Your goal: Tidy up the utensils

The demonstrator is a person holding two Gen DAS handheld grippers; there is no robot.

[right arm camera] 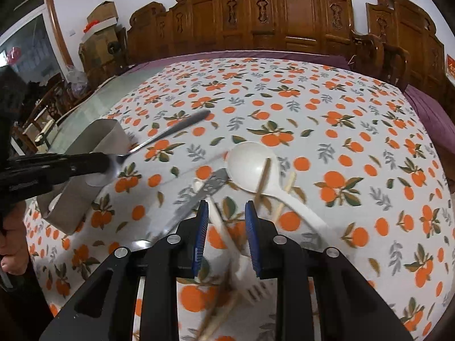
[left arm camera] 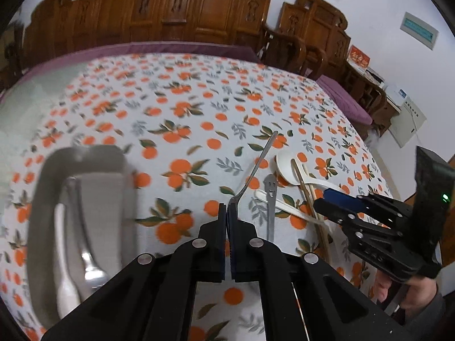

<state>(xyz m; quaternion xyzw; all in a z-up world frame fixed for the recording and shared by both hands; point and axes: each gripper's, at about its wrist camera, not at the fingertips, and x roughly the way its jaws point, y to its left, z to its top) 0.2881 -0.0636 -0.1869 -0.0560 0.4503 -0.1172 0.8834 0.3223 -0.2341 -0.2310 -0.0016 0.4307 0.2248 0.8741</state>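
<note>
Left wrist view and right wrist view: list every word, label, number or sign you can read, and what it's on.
No text is legible in either view.
Teal-banded wall plaque: print too small to read.
Red card on the side furniture: light characters, blurred.
White wall panel: label and markings too small.
Red sign at the right edge: cut off and blurred.
Window sticker, red: unreadable.

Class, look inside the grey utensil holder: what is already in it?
Inside the grey utensil holder lie a metal fork and a white utensil. Its working end is out of sight.
</note>
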